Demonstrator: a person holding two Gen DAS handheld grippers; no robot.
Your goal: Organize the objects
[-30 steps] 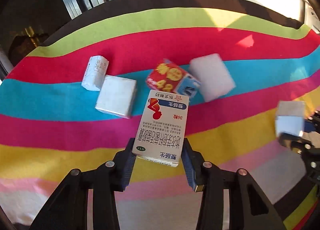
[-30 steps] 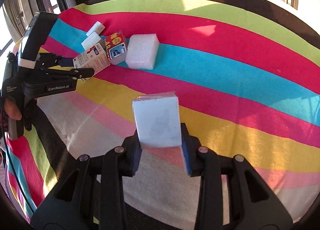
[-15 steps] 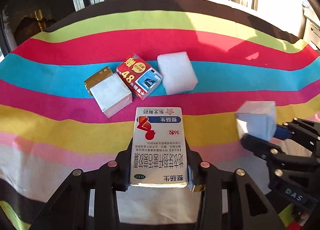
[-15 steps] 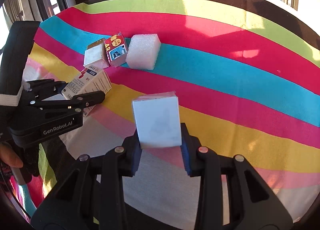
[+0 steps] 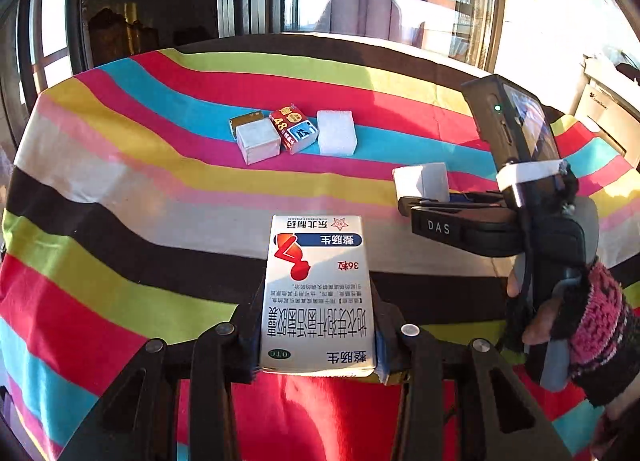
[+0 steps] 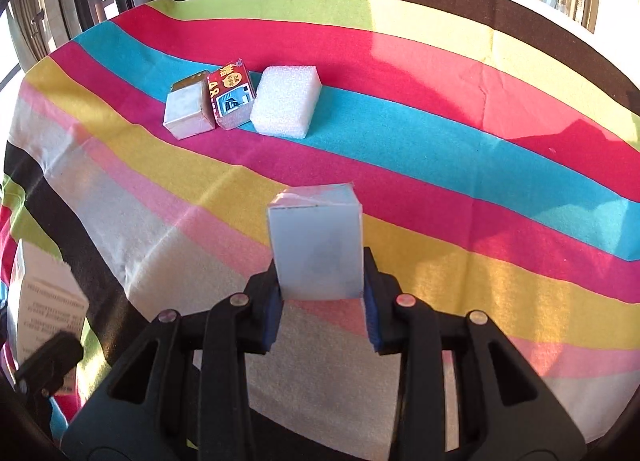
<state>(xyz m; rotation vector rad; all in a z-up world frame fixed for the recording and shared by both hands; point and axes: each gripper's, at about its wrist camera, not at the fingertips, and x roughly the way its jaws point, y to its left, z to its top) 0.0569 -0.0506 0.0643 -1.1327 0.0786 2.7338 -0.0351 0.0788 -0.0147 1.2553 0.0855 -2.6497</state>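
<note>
My left hand-held gripper [image 5: 316,337] is clamped on the medicine box [image 5: 318,295], long axis pointing away, and my right hand-held gripper [image 6: 322,299], clamped on a white carton [image 6: 318,247], hangs nearer the far row of boxes [image 6: 240,101] on the striped bench [image 6: 440,141].

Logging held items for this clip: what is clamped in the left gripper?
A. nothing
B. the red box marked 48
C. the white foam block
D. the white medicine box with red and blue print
D: the medicine box sits clamped between the left gripper fingers.
</note>
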